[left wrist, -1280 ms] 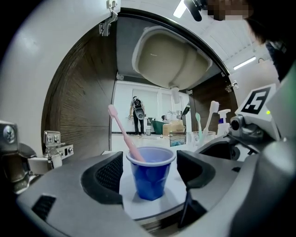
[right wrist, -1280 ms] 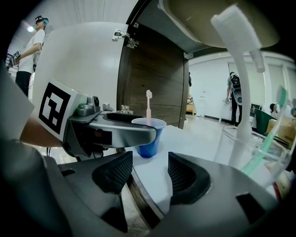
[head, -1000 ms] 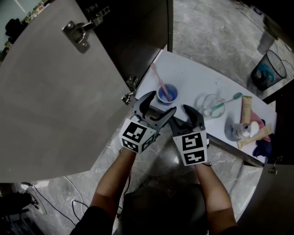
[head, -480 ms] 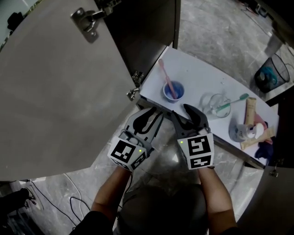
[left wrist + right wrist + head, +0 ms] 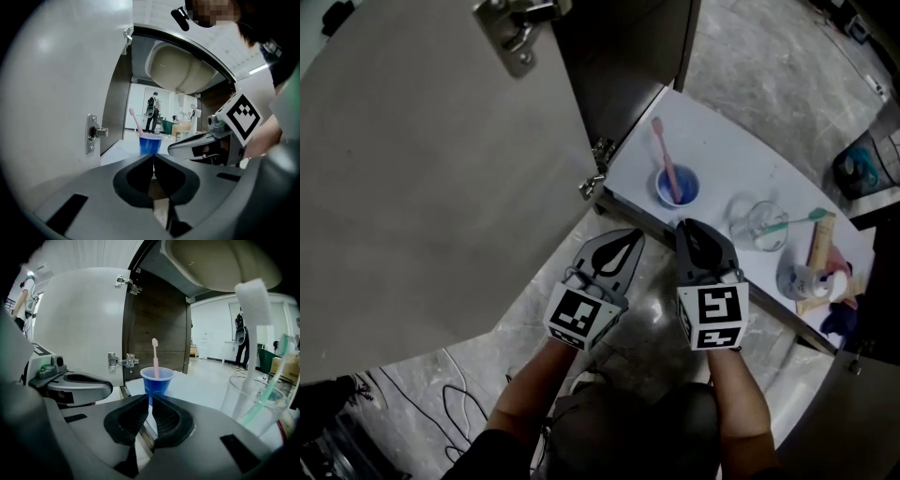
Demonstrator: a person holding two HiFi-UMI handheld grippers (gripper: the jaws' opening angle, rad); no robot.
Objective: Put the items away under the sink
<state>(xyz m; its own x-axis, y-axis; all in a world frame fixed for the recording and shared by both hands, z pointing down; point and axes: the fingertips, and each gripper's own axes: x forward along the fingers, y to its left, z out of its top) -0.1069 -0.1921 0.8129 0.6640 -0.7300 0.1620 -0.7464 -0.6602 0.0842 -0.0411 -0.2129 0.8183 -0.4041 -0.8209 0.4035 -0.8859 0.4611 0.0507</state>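
A blue cup point(image 5: 677, 187) holding a pink toothbrush stands on the white cabinet floor point(image 5: 727, 150) under the sink. It also shows in the left gripper view as the blue cup point(image 5: 150, 143) and in the right gripper view as the blue cup point(image 5: 156, 378). To its right is a clear glass point(image 5: 762, 225) with a green toothbrush. My left gripper point(image 5: 625, 240) and right gripper point(image 5: 697, 231) hover side by side just in front of the cabinet's edge, short of the cup. Both sets of jaws have just been closing and are now shut, with nothing between them.
The open cabinet door point(image 5: 441, 187) with its hinges point(image 5: 598, 155) stands close on the left. Tubes point(image 5: 821, 246), a small bottle point(image 5: 797, 279) and a dark blue cloth point(image 5: 839, 319) lie at the shelf's right end. The sink basin point(image 5: 220, 263) hangs overhead.
Both grippers have closed their jaws, empty. The left gripper has drawn back from the blue cup to beside the right one.
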